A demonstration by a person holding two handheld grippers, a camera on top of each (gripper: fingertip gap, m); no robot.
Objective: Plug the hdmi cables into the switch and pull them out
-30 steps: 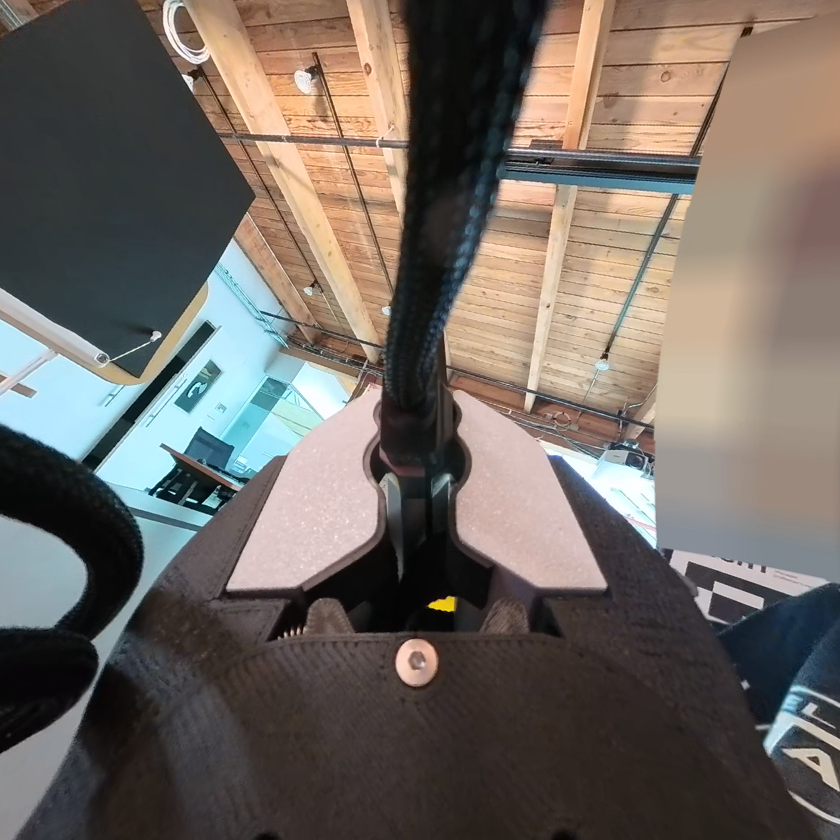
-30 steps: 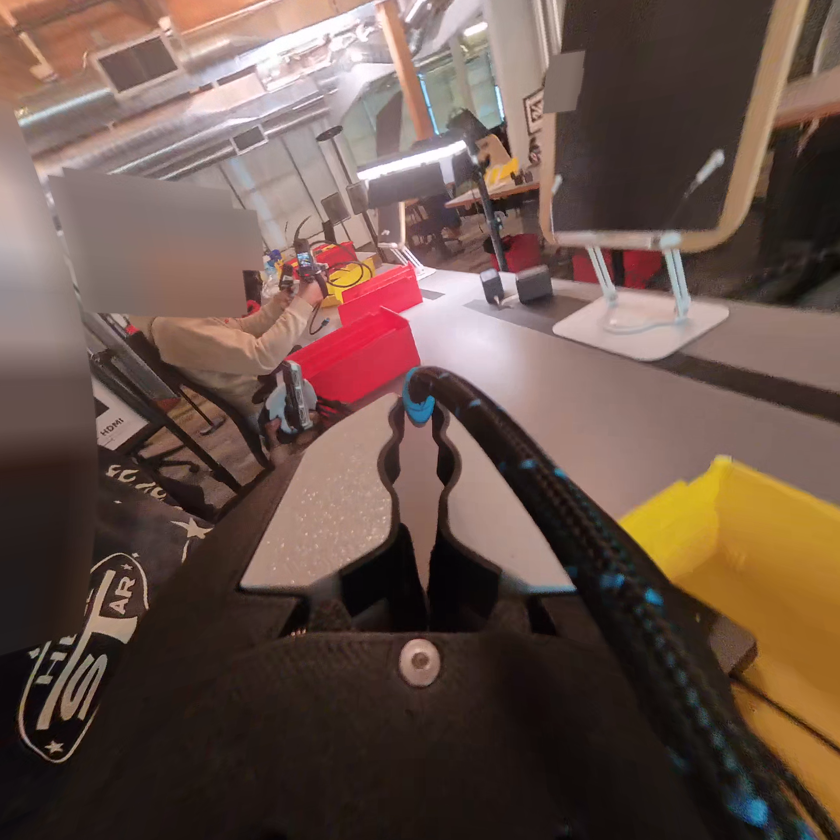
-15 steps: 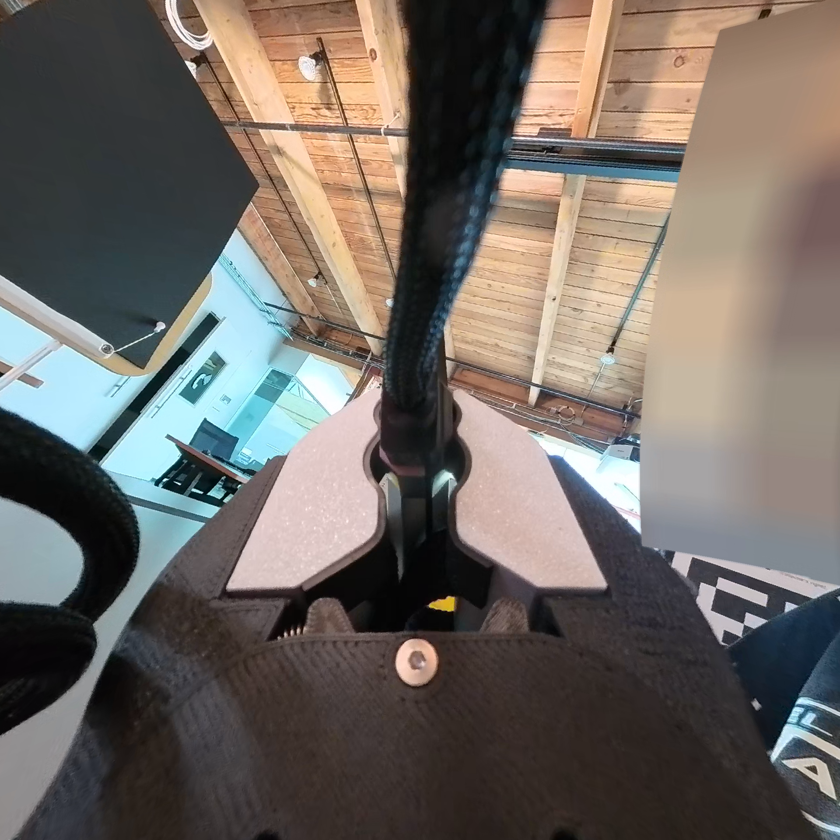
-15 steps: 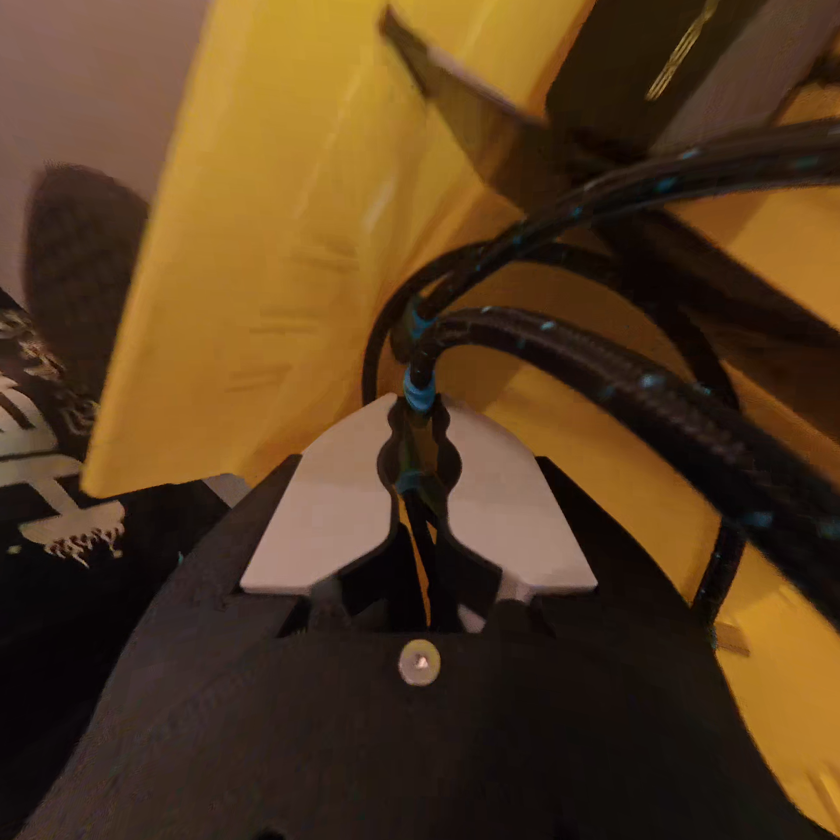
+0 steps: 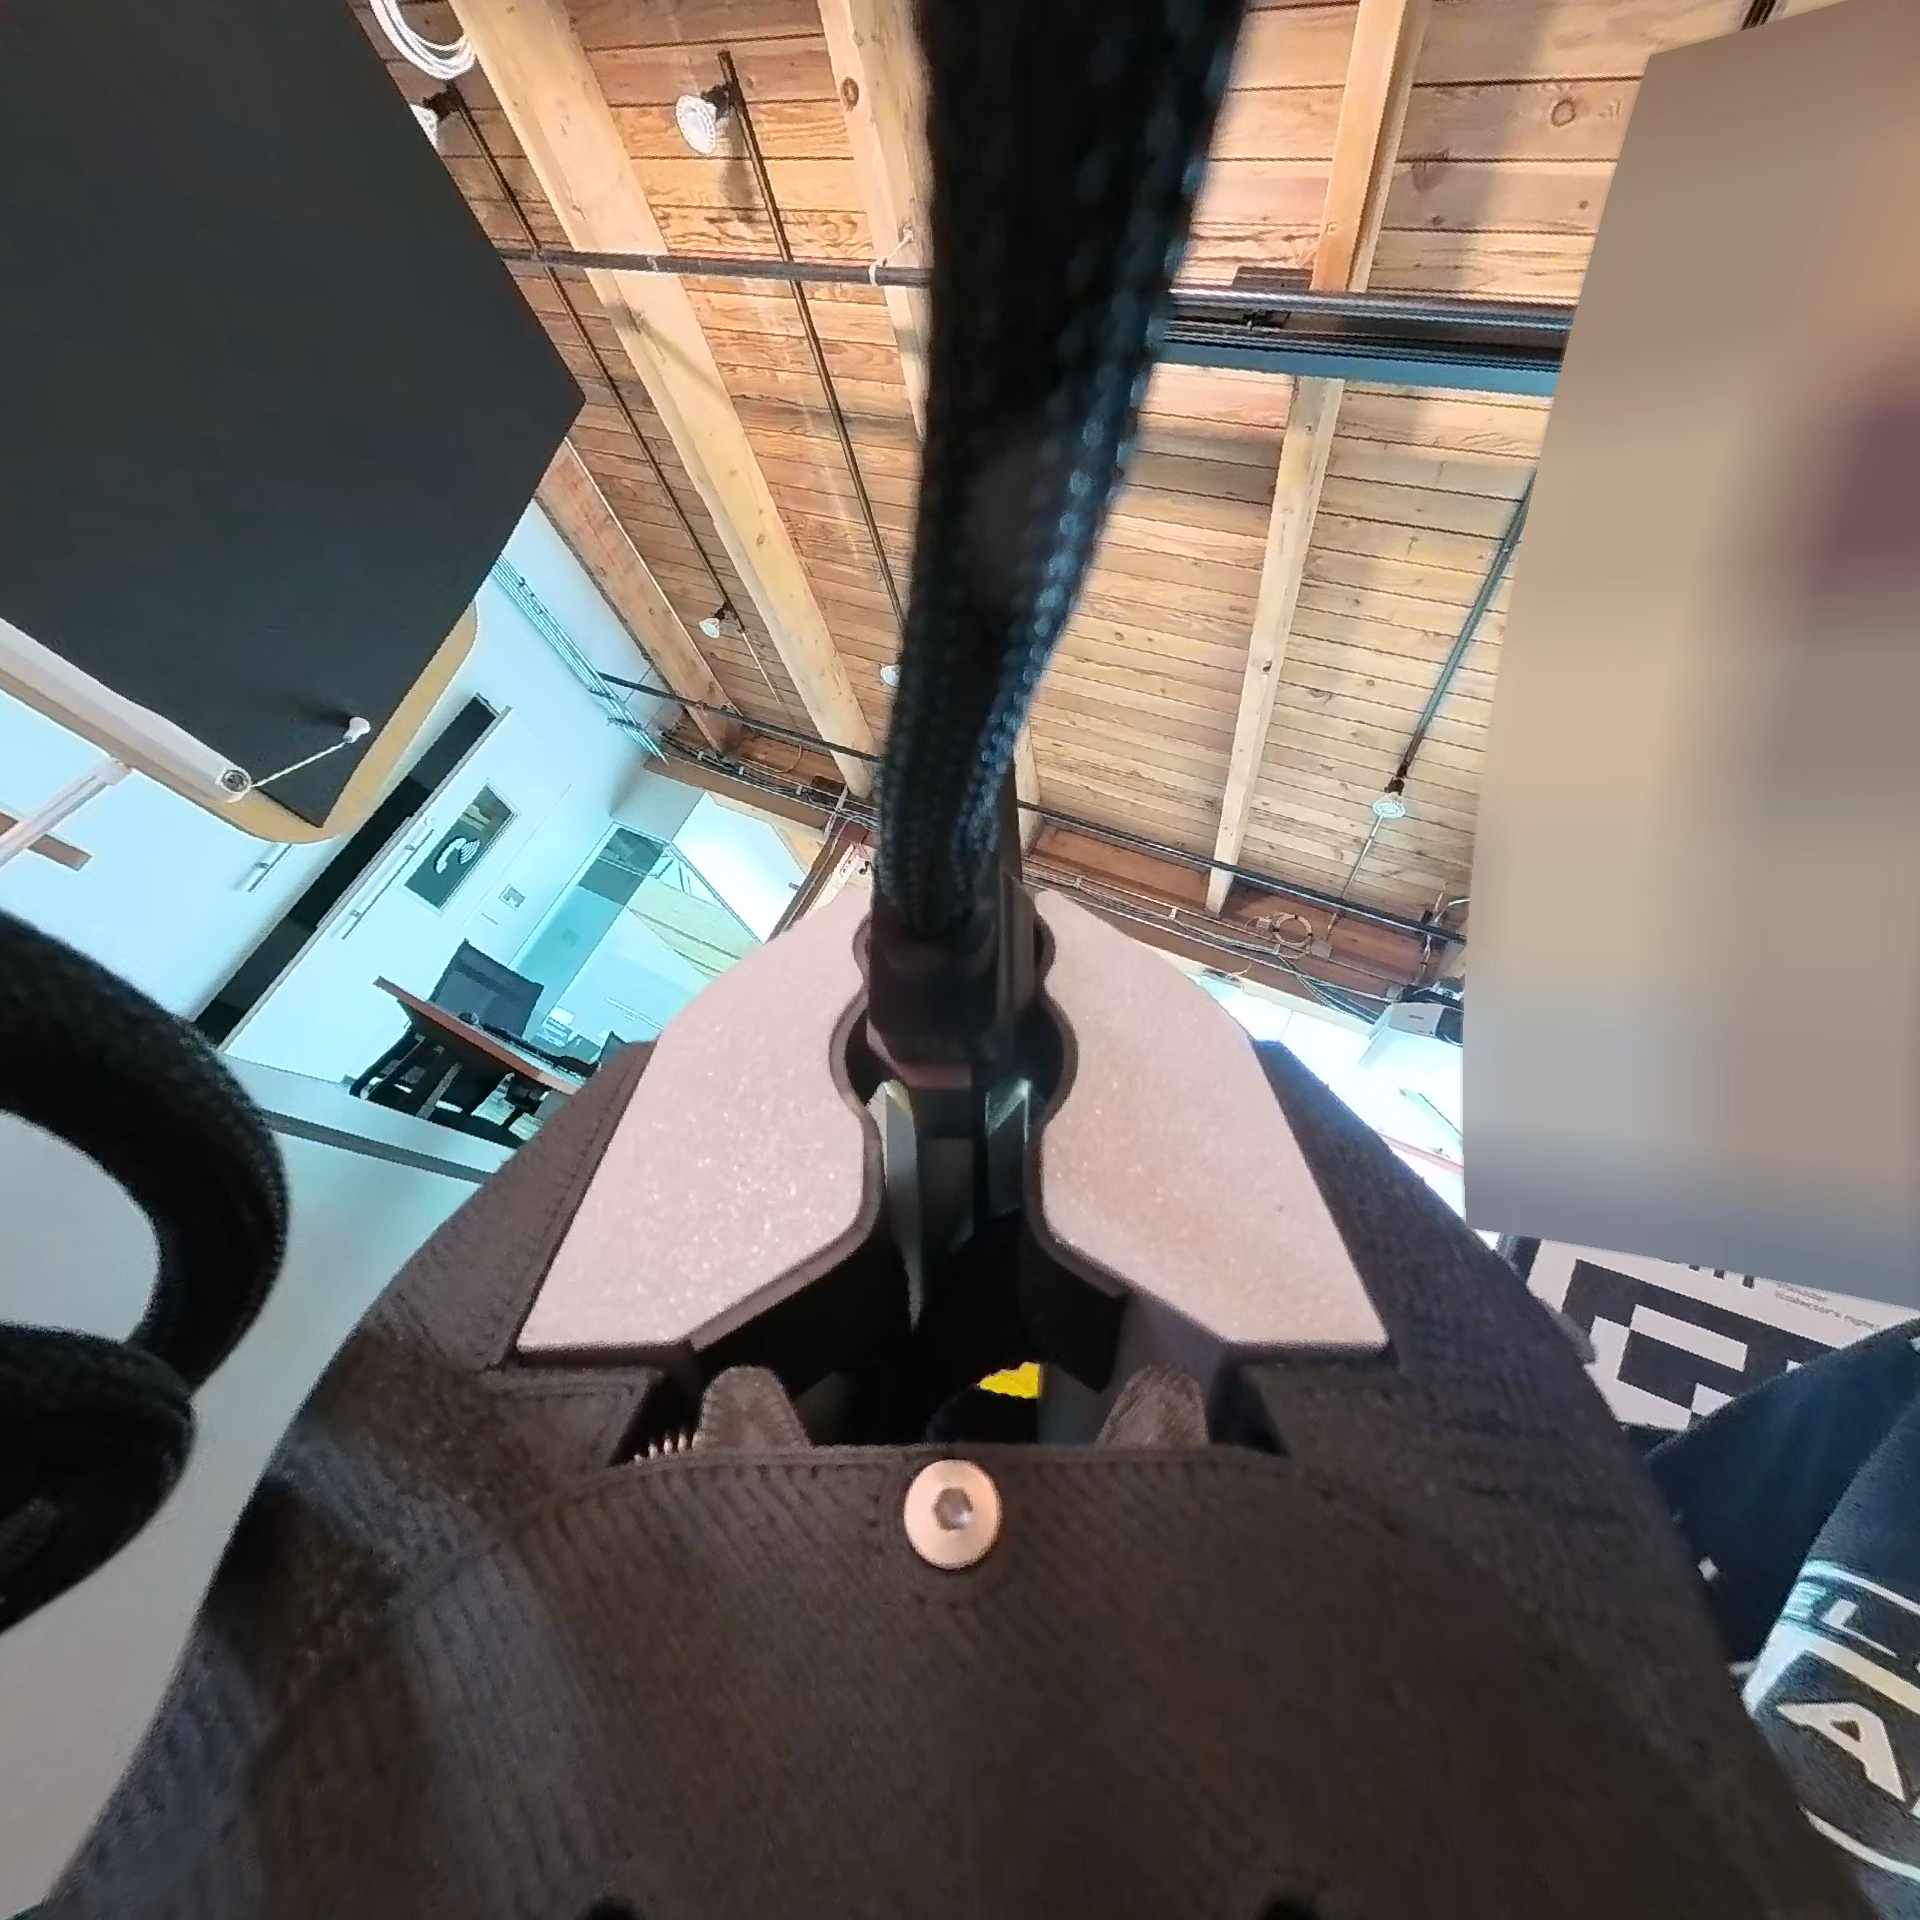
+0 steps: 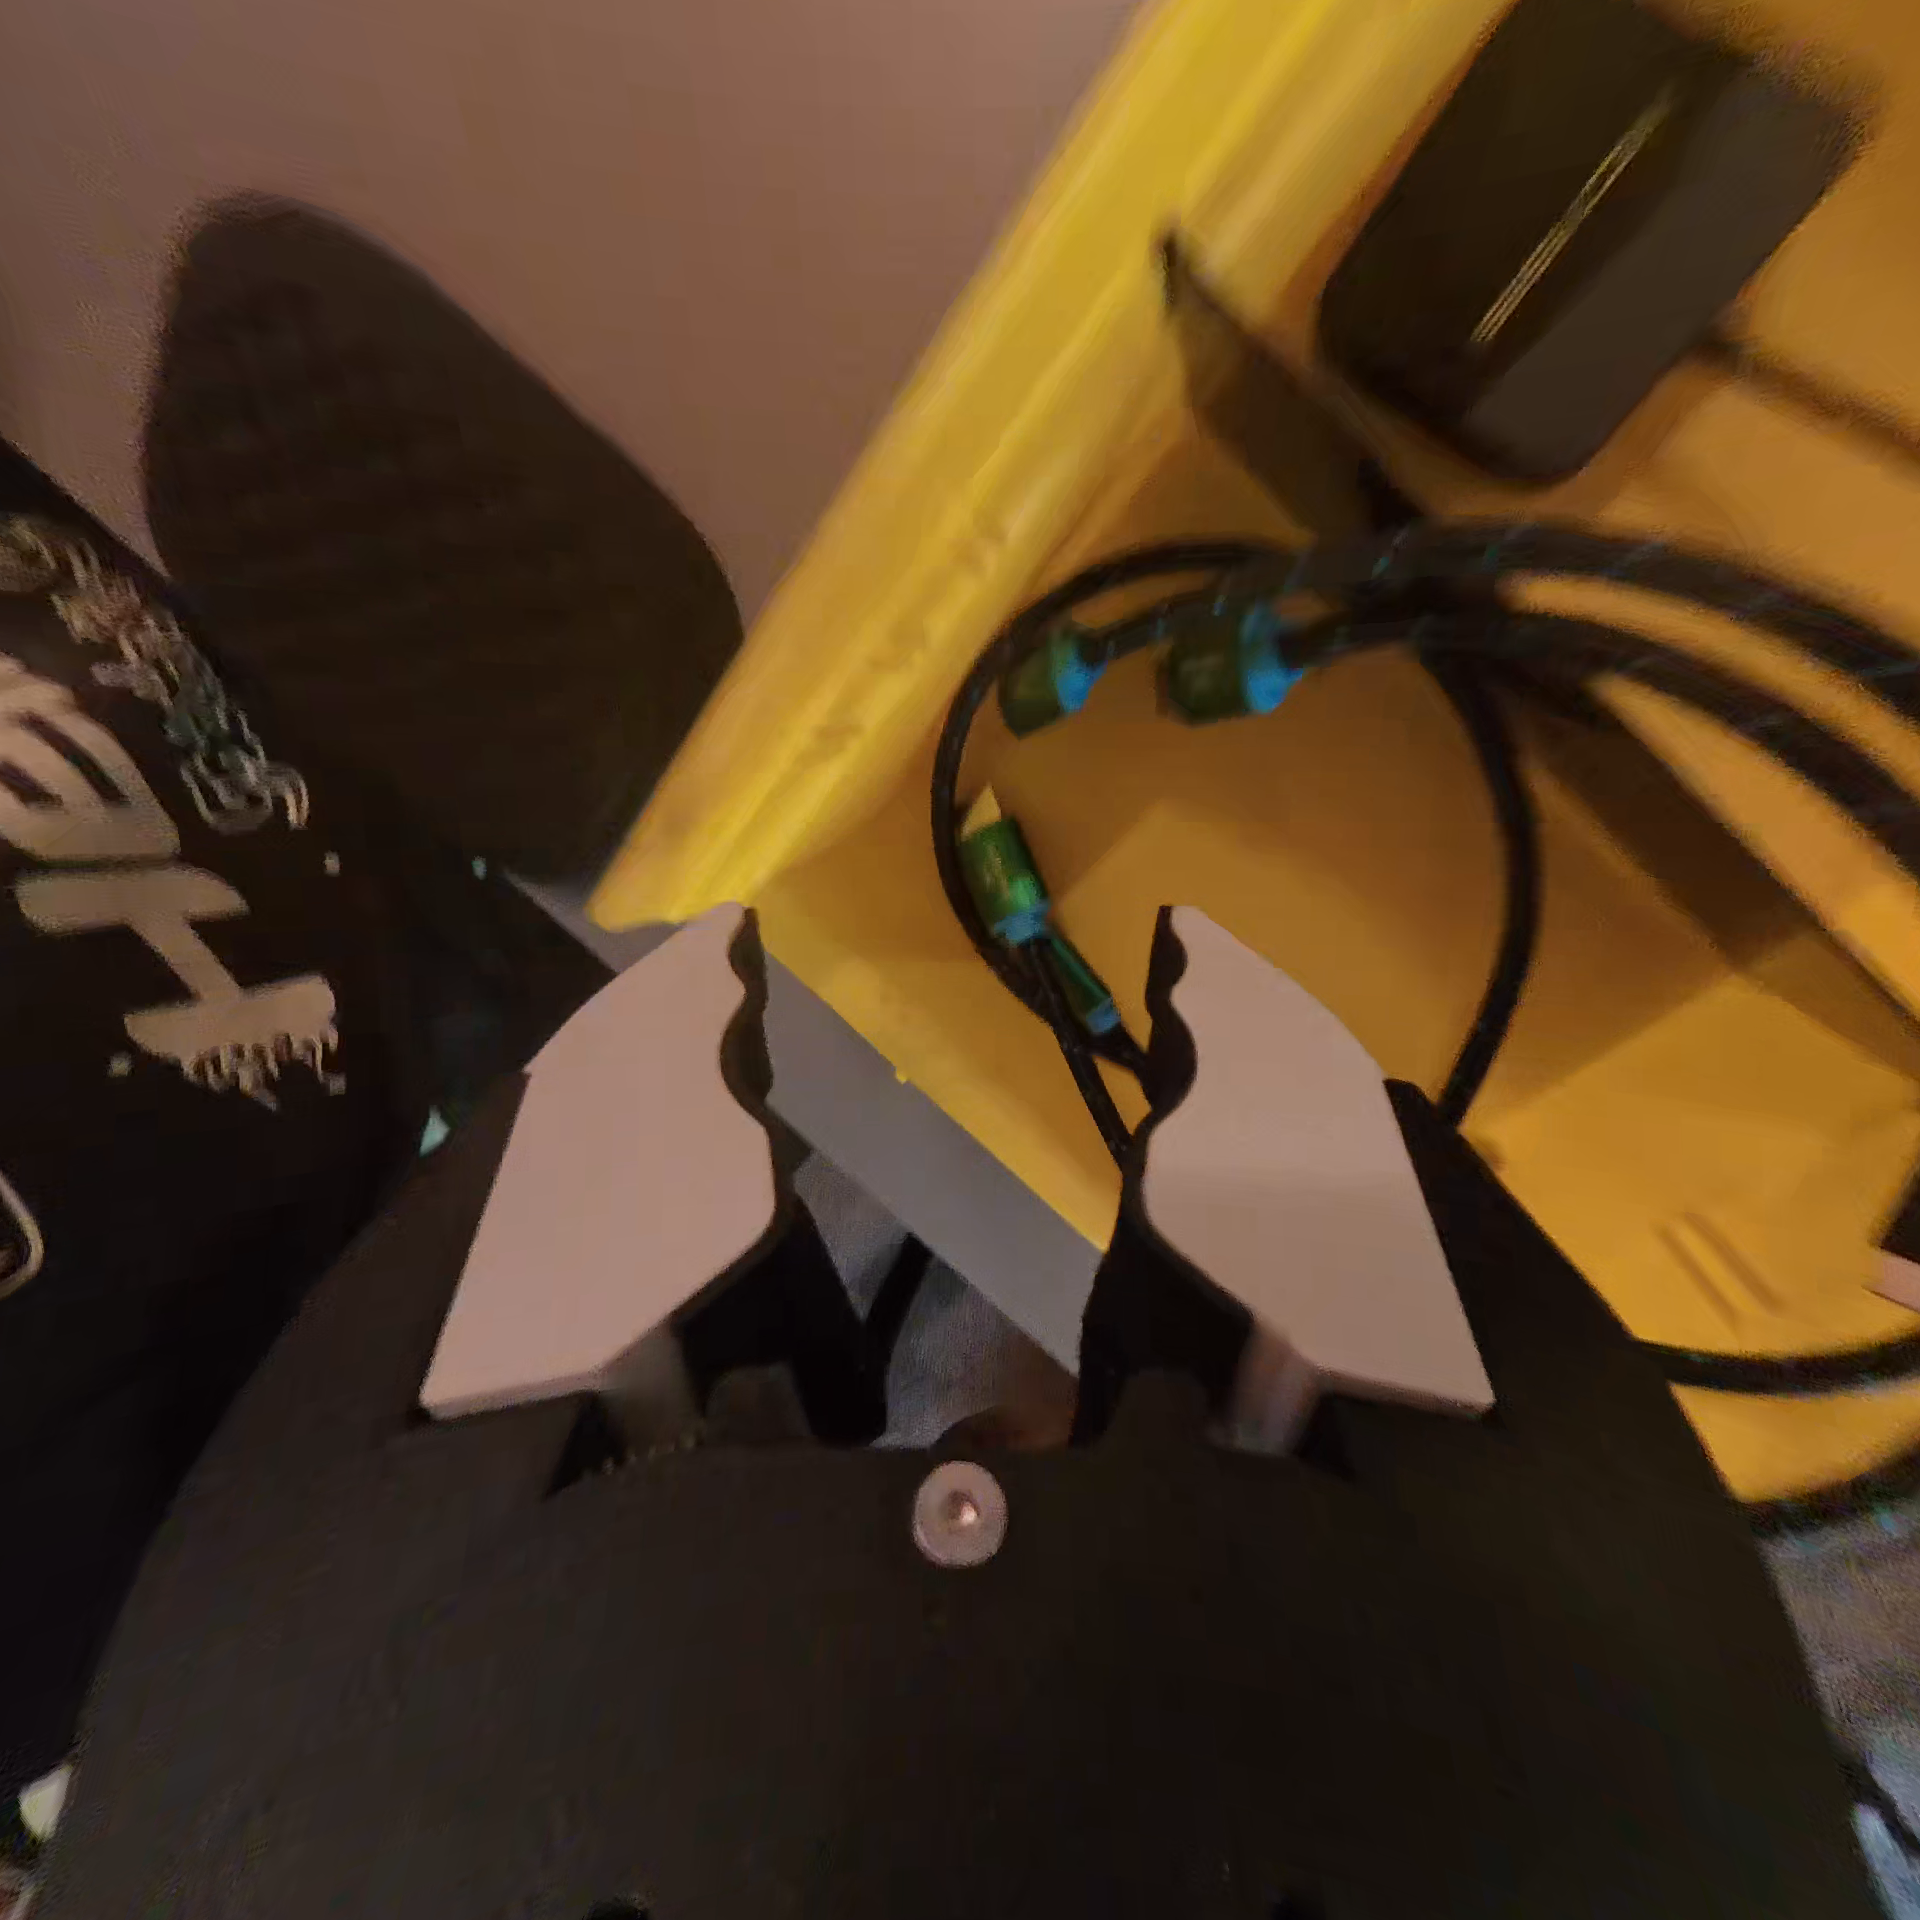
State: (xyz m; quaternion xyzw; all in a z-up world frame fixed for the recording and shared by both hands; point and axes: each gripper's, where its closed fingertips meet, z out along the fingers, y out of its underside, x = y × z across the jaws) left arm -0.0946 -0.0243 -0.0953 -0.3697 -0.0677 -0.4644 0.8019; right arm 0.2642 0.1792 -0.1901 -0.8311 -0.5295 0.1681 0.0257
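Note:
My left gripper (image 5: 951, 935) points up at the ceiling and is shut on the plug end of a black braided HDMI cable (image 5: 997, 582), which rises out of the top of the left wrist view. My right gripper (image 6: 956, 920) is open and empty over the near corner of a yellow bin (image 6: 935, 520). In the bin lie black braided cables (image 6: 1507, 613) with blue-and-green plug ends (image 6: 1226, 670), and a dark switch box (image 6: 1558, 281) at the far end. One plug (image 6: 1003, 878) lies just ahead of my right gripper's fingertips.
A black board on a stand (image 5: 208, 364) fills the upper left of the left wrist view, and a loop of black cable (image 5: 125, 1164) hangs at the left edge. A person's dark printed clothing (image 6: 156, 935) is at the left of the right wrist view.
My right gripper swung down from the table view into the yellow bin, then opened and let go of the blue-flecked cable. My left gripper stayed shut on its cable, barely moving.

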